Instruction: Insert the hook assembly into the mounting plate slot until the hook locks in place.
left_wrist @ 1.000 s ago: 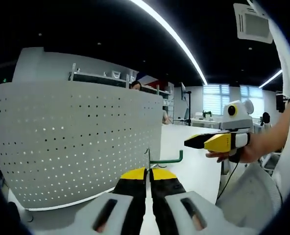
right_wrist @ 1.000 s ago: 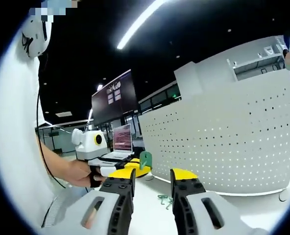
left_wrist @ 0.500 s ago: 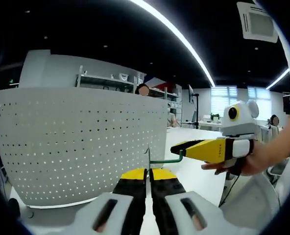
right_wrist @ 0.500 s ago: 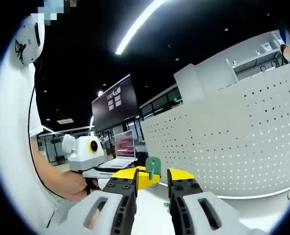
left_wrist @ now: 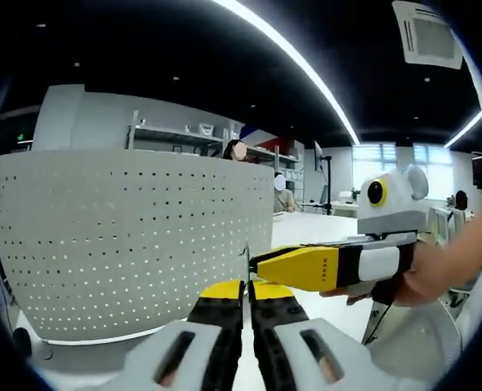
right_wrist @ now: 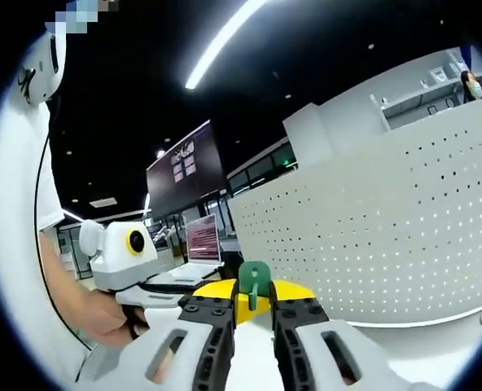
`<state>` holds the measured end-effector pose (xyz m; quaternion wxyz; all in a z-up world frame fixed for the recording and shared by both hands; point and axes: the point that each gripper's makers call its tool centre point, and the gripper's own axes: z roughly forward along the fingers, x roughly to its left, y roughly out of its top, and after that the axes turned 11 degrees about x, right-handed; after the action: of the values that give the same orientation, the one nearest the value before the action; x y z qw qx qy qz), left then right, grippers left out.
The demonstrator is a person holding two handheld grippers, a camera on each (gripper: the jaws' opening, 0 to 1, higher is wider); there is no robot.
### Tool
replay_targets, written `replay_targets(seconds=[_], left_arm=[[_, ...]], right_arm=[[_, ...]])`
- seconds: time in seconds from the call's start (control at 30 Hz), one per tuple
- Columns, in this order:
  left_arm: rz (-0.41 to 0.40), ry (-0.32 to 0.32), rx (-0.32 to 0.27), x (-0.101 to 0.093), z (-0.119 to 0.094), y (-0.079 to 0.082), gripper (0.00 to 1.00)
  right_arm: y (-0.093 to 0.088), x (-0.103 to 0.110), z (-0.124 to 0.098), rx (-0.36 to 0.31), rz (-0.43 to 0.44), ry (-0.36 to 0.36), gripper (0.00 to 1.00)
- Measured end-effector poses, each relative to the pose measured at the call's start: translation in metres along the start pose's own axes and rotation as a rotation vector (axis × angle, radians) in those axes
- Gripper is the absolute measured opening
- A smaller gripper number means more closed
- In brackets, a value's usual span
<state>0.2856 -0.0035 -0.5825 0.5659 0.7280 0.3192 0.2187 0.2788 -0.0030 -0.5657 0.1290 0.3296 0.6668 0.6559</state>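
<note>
— In front of the white perforated panel (left_wrist: 135, 236), what have we got?

— Both grippers up off the desk, meeting tip to tip. In the left gripper view the left gripper (left_wrist: 245, 287) has its yellow-tipped jaws pressed tight together on a thin upright metal piece (left_wrist: 247, 259), the wire end of the hook.

— And the other one?

— The right gripper (left_wrist: 261, 262) comes in from the right, a hand (left_wrist: 424, 277) behind it, its yellow jaw lying right across the left one's tips. From this side it hides the rest of the hook.

— Switch views for me.

— In the right gripper view the right gripper (right_wrist: 252, 295) has its jaws drawn close around a green hook (right_wrist: 253, 281), which stands upright between the yellow tips. Clamped on it or just touching? I cannot tell. The left gripper (right_wrist: 212, 289) sits just behind it, held by a hand (right_wrist: 107, 314).

— The plate?

— The panel curves away behind and to the right, apart from the hook. A laptop (right_wrist: 194, 252) glows on the desk at the left.
</note>
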Motion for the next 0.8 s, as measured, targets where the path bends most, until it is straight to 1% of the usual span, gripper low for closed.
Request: replay_targets(seconds=[0.1, 0.2, 0.23, 0.27, 0.47, 0.63, 0.73, 0.8], left_arm=[[-0.003, 0.006, -0.001, 0.0009, 0.0, 0.001, 0.01], [0.0, 0.008, 0.004, 0.0001, 0.0004, 0.0005, 0.01], [0.007, 0.011, 0.008, -0.0002, 0.0005, 0.0, 0.01], [0.014, 0.013, 0.009, 0.0001, 0.0005, -0.0003, 0.01], [0.014, 0.011, 0.001, 0.0002, 0.0002, 0.0008, 0.01], [0.005, 0.011, 0.013, 0.0006, 0.0006, -0.0021, 0.01], [0.012, 0.012, 0.014, 0.0011, 0.0001, -0.0033, 0.01], [0.005, 0.009, 0.013, 0.001, -0.0001, -0.0034, 0.01]], right_arm=[[-0.0007, -0.0027, 0.0003, 0.003, 0.013, -0.013, 0.08], [-0.0005, -0.0014, 0.0011, 0.0, -0.016, -0.033, 0.04], [-0.0011, -0.0019, 0.0021, 0.002, -0.01, -0.035, 0.03], [-0.0018, -0.0031, 0.0027, 0.005, 0.01, -0.035, 0.03], [0.0006, -0.0039, 0.0021, -0.006, 0.009, -0.037, 0.02], [-0.0021, -0.0043, 0.0025, -0.005, 0.039, -0.047, 0.02], [-0.0027, -0.0029, 0.0026, -0.008, 0.034, -0.053, 0.01], [-0.0034, -0.0044, 0.0021, -0.026, 0.055, -0.045, 0.01]])
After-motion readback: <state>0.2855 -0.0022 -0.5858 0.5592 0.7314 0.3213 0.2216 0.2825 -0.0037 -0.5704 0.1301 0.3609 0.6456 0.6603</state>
